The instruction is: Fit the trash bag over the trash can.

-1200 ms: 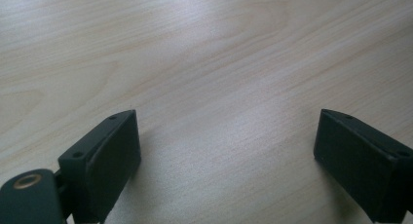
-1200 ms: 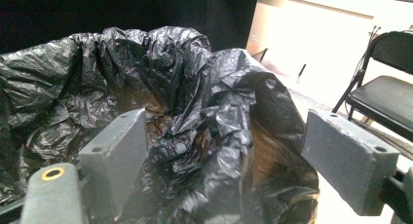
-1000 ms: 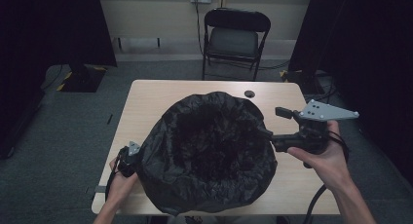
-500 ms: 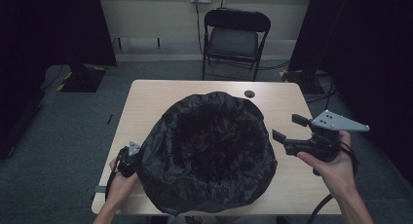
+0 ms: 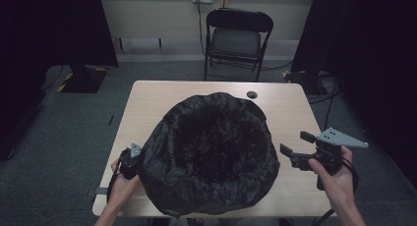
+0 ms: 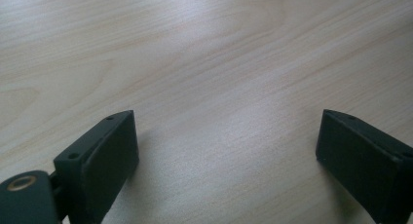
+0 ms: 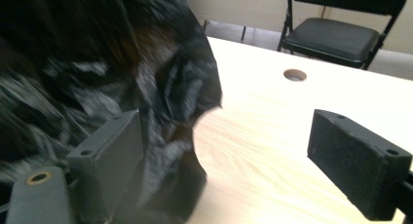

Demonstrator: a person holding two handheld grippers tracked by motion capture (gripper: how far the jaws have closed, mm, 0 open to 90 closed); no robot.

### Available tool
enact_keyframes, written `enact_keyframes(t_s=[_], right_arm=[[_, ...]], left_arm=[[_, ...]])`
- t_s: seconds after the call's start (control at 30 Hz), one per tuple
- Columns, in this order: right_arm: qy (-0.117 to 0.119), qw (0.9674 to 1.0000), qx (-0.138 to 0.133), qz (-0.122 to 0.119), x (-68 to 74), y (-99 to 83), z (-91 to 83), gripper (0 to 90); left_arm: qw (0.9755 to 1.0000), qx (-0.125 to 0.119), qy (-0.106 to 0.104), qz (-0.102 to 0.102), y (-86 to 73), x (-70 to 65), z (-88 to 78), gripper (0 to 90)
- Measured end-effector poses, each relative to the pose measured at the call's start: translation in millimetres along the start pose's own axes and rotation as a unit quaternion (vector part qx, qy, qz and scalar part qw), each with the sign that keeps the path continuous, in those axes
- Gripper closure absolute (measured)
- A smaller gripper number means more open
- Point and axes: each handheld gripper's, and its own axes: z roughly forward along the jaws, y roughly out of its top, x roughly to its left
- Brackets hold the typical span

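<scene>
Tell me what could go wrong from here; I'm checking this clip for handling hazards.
The black bag bulges past the table's near edge, so a tug could drag it off. The right gripper is open beside the bag with nothing between its jaws; closing here may catch only a loose fold, which could slip or tear.

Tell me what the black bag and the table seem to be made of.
Black bag: probably thin plastic film, glossy; it crinkles into many fine folds that catch the light. Table: light wood or wood-look laminate, smooth matte; grain lines show in the left gripper view.
</scene>
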Motion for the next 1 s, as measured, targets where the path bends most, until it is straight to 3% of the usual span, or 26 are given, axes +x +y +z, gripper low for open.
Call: enact_keyframes(t_s=[0.33, 1.0], right_arm=[[-0.029, 0.9993, 0.022, 0.005, -12.9, -29.3, 0.9, 11.8], [-0.055, 0.9964, 0.056, 0.034, -39.2, -79.2, 16.9, 11.9]], left_arm=[[1.0000, 0.001, -0.001, 0.000, 0.2, -0.4, 0.4, 6.6], [1.0000, 0.003, -0.005, 0.005, 0.3, -2.8, 0.7, 4.6]])
